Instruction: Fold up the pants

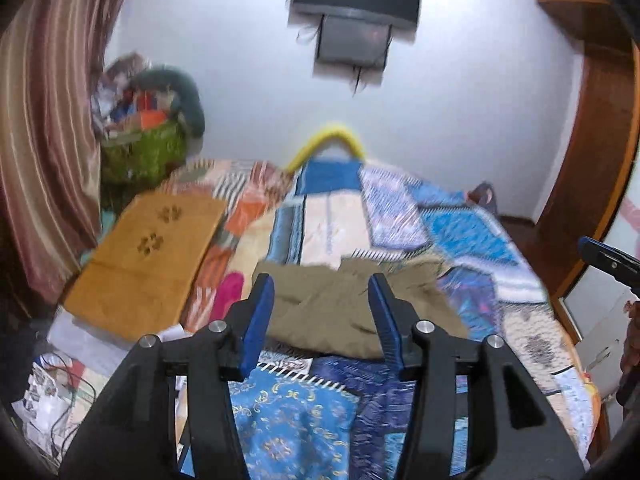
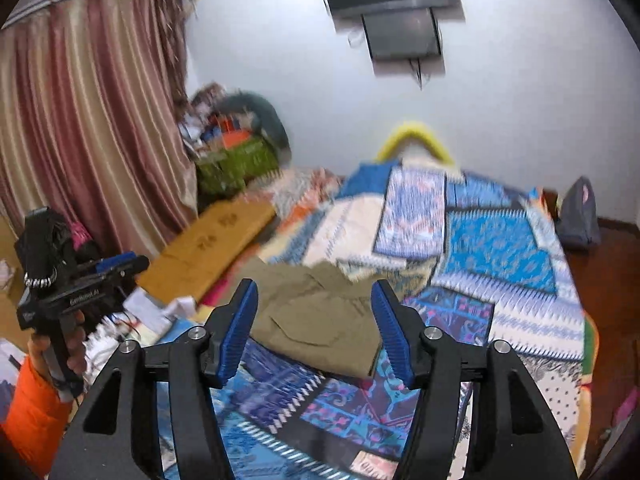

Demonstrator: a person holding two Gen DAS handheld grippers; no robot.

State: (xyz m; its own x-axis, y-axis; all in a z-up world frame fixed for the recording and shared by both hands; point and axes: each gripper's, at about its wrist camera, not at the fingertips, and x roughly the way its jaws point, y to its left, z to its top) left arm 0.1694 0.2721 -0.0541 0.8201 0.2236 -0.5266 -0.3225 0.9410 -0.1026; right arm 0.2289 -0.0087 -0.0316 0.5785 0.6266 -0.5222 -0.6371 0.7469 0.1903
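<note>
I have the left gripper (image 1: pixel 322 280) w/ fingers spread wide, nothing between them; right gripper (image 2: pixel 314 286) same, empty. Pants (image 1: pixel 352 308) lie bunched on the bed (image 1: pixel 460 220), just ahead of both sets of fingertips, not touching either.

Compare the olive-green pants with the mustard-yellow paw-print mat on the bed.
The olive-green pants lie rumpled in uneven folds; the mustard-yellow paw-print mat lies flat and rectangular. The pants sit mid-bed on the blue patchwork bedspread; the mat rests at the bed's curtain-side edge. The pants are plain; the mat bears two paw prints. Neither is gripped.
</note>
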